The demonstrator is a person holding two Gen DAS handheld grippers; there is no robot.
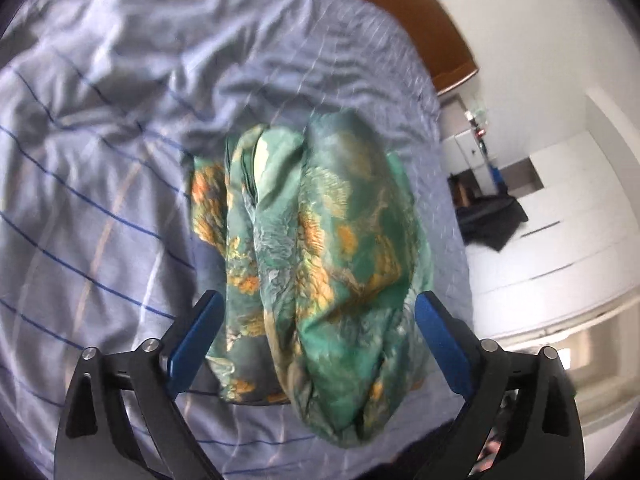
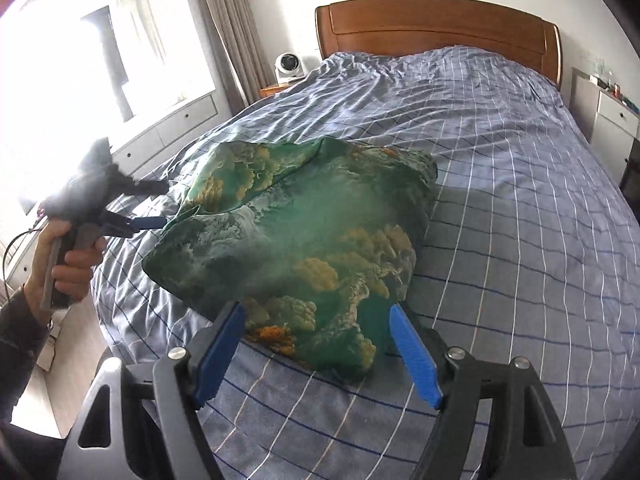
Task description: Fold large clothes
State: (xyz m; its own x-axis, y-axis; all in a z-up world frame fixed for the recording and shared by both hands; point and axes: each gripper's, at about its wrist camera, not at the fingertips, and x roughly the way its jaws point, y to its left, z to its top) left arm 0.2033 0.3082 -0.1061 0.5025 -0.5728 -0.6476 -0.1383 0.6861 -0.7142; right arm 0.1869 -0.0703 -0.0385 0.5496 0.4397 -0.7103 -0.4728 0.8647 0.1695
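A green garment with an orange and yellow print [image 2: 304, 232] lies bunched on the blue checked bed cover [image 2: 500, 184]. In the left wrist view the garment [image 1: 320, 256] fills the space between the fingers. My left gripper [image 1: 318, 308] is open, its blue fingers either side of the cloth. It also shows in the right wrist view [image 2: 162, 205], at the garment's left edge, held in a hand. My right gripper [image 2: 316, 312] is open, its fingers straddling the garment's near edge just above the bed.
A wooden headboard [image 2: 436, 28] stands at the far end of the bed. A white fan [image 2: 289, 65] sits on a bedside stand at the back left. White drawers [image 2: 176, 128] run under the bright window. A white cabinet [image 2: 612, 120] stands at the right.
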